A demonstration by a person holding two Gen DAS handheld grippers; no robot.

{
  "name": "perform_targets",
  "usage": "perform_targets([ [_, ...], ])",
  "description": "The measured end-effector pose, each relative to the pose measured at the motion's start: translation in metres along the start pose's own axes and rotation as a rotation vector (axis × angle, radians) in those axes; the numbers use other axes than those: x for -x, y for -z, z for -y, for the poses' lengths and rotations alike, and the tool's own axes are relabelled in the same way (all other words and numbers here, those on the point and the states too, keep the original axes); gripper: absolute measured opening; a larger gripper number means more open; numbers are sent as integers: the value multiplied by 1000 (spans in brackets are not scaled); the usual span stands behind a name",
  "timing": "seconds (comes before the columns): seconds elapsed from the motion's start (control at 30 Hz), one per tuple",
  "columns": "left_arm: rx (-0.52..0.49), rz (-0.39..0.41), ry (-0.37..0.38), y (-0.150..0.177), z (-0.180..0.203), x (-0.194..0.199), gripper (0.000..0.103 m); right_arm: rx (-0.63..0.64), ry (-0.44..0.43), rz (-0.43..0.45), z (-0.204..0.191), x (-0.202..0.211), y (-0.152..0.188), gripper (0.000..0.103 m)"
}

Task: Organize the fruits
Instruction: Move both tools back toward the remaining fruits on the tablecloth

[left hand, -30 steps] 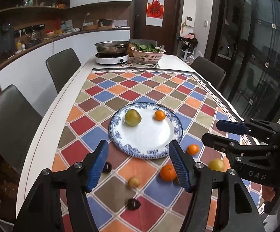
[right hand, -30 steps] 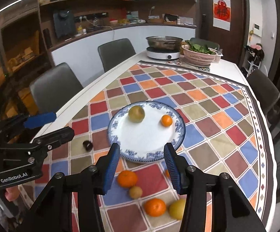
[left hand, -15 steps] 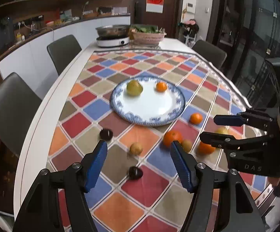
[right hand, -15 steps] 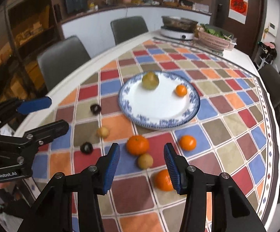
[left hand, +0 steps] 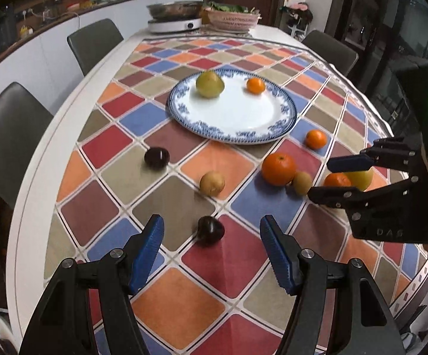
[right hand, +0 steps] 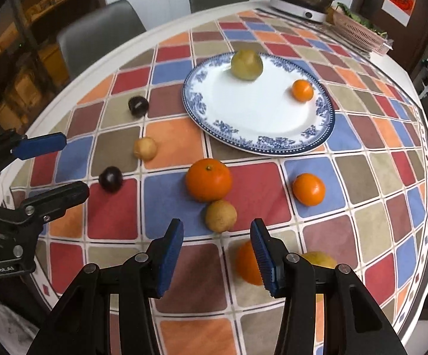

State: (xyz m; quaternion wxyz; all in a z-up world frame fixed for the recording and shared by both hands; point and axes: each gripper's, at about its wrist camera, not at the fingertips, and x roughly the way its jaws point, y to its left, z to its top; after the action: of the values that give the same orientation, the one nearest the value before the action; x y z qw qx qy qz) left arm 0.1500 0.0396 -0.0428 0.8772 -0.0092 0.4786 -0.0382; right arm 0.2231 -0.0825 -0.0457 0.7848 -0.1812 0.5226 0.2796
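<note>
A blue-rimmed white plate (left hand: 234, 136) (right hand: 258, 145) holds a green pear (left hand: 209, 84) (right hand: 246, 65) and a small orange (left hand: 255, 85) (right hand: 302, 90). Loose on the checked cloth lie a big orange (left hand: 278, 168) (right hand: 208, 179), tangerines (left hand: 316, 139) (right hand: 308, 189), two brown kiwis (left hand: 212, 182) (right hand: 220, 216), two dark plums (left hand: 210, 229) (right hand: 111, 178) and a yellow fruit (left hand: 362, 177). My left gripper (left hand: 211, 251) is open, just short of the near plum. My right gripper (right hand: 217, 251) is open, just short of a kiwi, with an orange (right hand: 248, 261) behind its right finger.
A hot plate with a pan (left hand: 174, 23) and a pink basket of greens (left hand: 231, 19) stand at the far end. Grey chairs (left hand: 94, 44) line the left side. The white table edge (left hand: 33, 207) runs along the left; the cloth's border lies right.
Both grippers have pulled back from the plate and dropped lower toward the near loose fruit. The fruit has not moved. Both stay open.
</note>
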Motion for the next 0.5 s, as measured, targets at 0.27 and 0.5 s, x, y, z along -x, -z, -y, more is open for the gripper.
perform_targets([
  [0.27, 23, -63, 8, 3, -8, -26, 66, 5, -23, -69, 3, -23, -6, 48],
  [0.5, 41, -103, 36, 6, -11, -41, 57, 6, -17, -90, 5, -35, -10, 48],
])
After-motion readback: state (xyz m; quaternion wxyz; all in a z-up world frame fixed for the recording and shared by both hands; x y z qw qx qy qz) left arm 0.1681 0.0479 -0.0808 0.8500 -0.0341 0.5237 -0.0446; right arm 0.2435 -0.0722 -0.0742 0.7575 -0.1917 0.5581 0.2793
